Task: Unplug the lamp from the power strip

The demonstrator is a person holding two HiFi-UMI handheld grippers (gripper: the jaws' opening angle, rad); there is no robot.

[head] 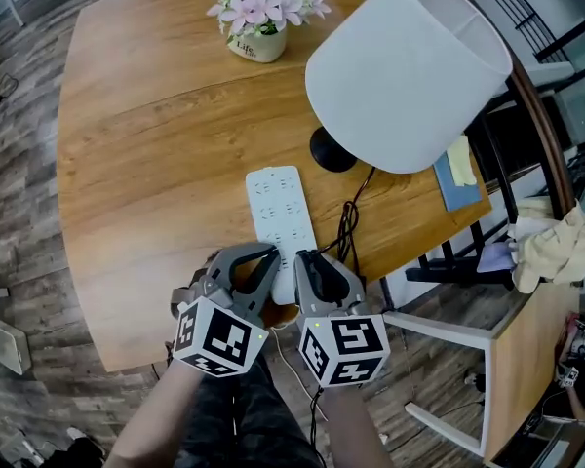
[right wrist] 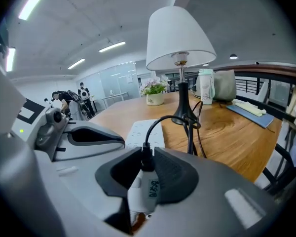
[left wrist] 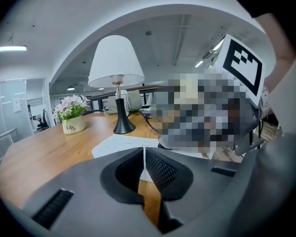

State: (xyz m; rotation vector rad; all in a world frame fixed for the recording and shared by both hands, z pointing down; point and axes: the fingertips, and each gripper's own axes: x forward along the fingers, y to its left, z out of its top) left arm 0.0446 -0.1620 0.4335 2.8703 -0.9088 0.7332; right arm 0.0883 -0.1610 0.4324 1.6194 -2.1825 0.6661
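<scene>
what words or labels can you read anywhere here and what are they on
"Life": on the cream flower pot; a smaller line under it is too small to read.
Dark print on the label of the white plug: too blurred to read.
Markings beside the sockets of the power strip: too small to read.

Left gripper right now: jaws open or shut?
Shut. In the left gripper view, the left gripper's pads meet along a thin seam with nothing between them; the power strip lies beyond.

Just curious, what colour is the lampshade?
White; the lampshade shows best in the head view.
</scene>
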